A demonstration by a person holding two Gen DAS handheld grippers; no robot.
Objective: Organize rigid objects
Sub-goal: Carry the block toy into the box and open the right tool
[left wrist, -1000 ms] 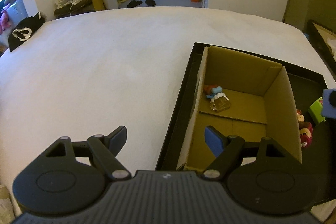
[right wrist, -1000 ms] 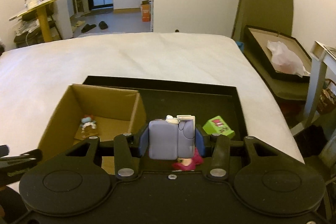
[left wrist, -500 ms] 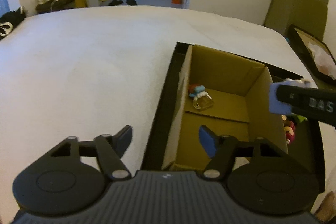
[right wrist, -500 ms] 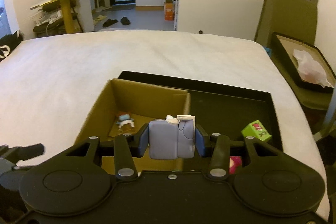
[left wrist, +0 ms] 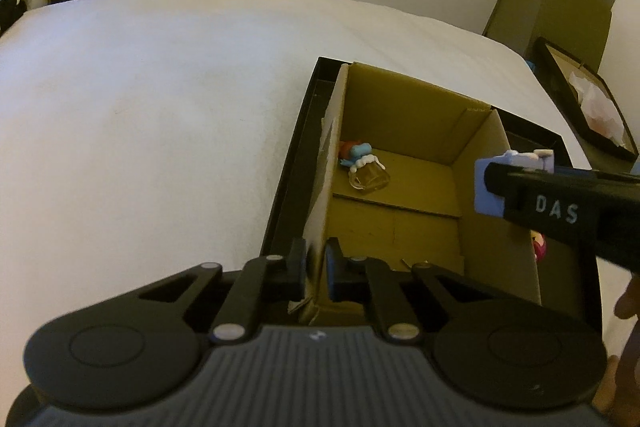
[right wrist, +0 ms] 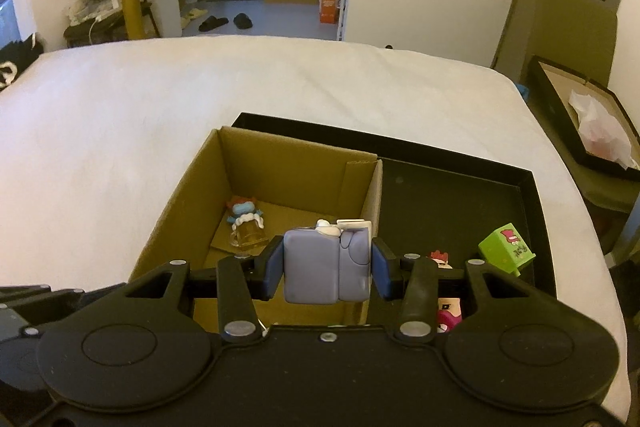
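The near end of the box [left wrist: 400,163] is hidden behind the left gripper [left wrist: 316,273] body. In the right wrist view the pink toy [right wrist: 448,319] is largely cut off by the right gripper [right wrist: 326,267], and only the red-topped head of a second figure [right wrist: 439,257] is seen above a finger link. A small white piece on top of the block [right wrist: 326,267] cannot be identified.

The box is plain brown corrugated cardboard, open-topped, with a loose flap on its floor. It is set in the left part of a shallow black tray [right wrist: 460,187] on a white, finely textured sheet [left wrist: 140,107]. Inside, against the left wall, a blue-and-red figure [left wrist: 354,151] is seen touching a clear amber mug-shaped toy [left wrist: 368,179] with a white rim. A glossy green cube [right wrist: 506,247] is tilted on the tray floor, right of the box.

The lavender block is smooth, rounded and boxy; it is clamped between the right gripper's blue pads, above the box's right wall.

Since half a second ago the left jaws, then wide apart, have been closed onto the near left wall of the box, one finger on each side. The block has been carried further left, over the box.
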